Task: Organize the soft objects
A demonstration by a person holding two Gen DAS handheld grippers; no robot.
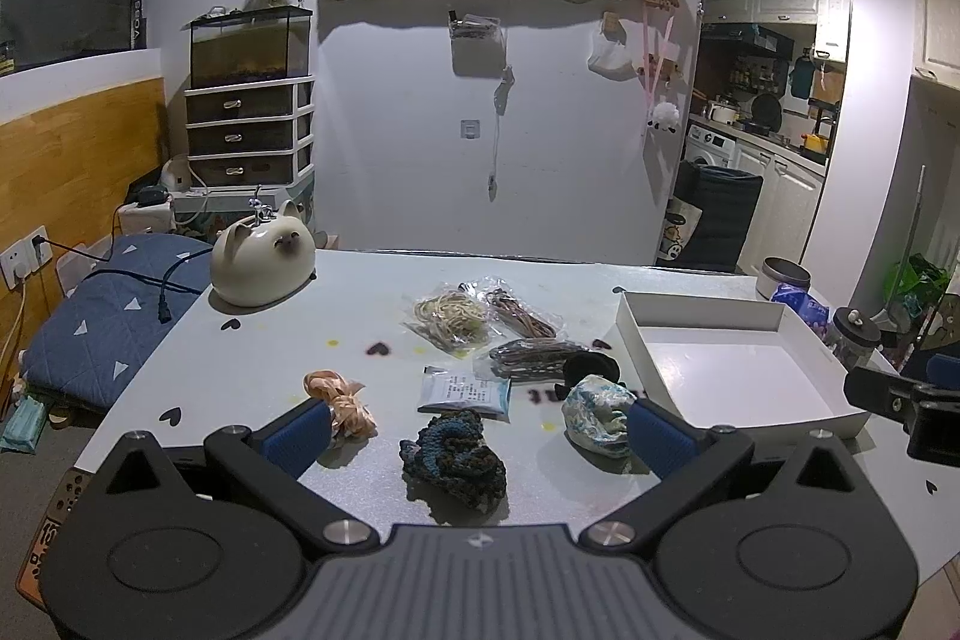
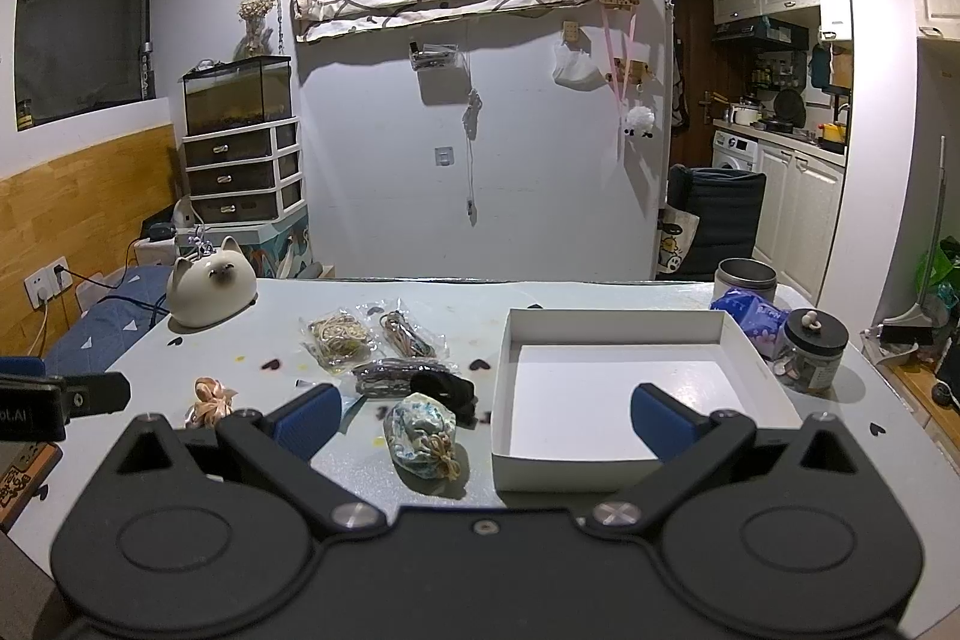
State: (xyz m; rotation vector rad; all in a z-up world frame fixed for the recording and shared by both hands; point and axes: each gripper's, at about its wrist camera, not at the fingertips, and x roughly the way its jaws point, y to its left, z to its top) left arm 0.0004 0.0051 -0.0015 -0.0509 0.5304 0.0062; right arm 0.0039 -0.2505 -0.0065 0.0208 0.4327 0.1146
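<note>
In the left wrist view my left gripper is open and empty above the table's near edge. A dark blue-brown knitted piece lies between its fingers. A peach ribbon bow lies by the left finger, a pale floral pouch by the right finger. A black soft item lies behind the pouch. In the right wrist view my right gripper is open and empty, with the floral pouch between its fingers and the white open box under its right finger. The bow lies left.
Clear bags of cords, a dark bundle and a white-blue packet lie mid-table. A cream cat-shaped ornament stands far left. A metal tin, blue packet and lidded glass jar stand right of the box.
</note>
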